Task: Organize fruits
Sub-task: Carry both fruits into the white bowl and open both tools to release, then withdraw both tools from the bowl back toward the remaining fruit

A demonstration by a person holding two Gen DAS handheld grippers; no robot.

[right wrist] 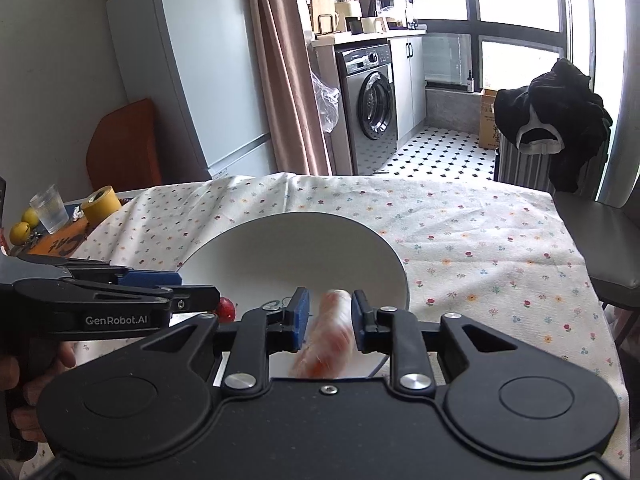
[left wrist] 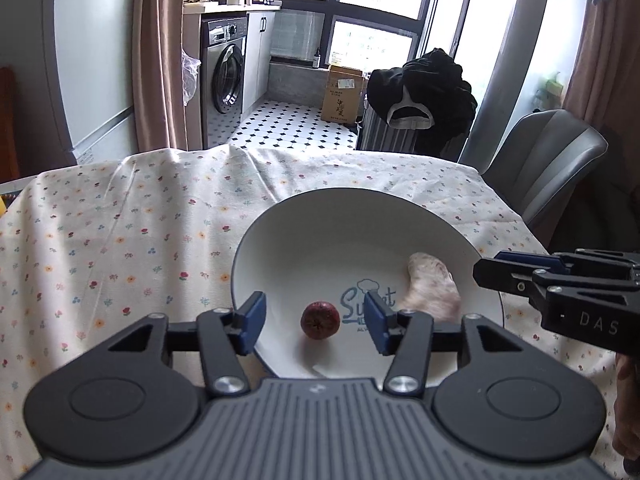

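A white plate (left wrist: 360, 216) lies on the floral tablecloth. On it are a small dark red round fruit (left wrist: 320, 319) and a pale pinkish fruit piece (left wrist: 432, 288). My left gripper (left wrist: 316, 324) is open and hovers over the plate's near side, its pads either side of the red fruit without touching it. My right gripper (right wrist: 330, 318) is open over the same plate (right wrist: 280, 248). The pinkish piece (right wrist: 330, 332) appears blurred between its pads, free of both. The red fruit (right wrist: 225, 309) peeks out behind the left gripper. In the left wrist view the right gripper's fingers (left wrist: 520, 272) reach in from the right.
A floral tablecloth (left wrist: 120, 240) covers the table. At the far left edge are a glass (right wrist: 50, 208), a yellow tape roll (right wrist: 100, 204) and two lemons (right wrist: 24, 226). A grey chair (left wrist: 548, 168) stands at the right side.
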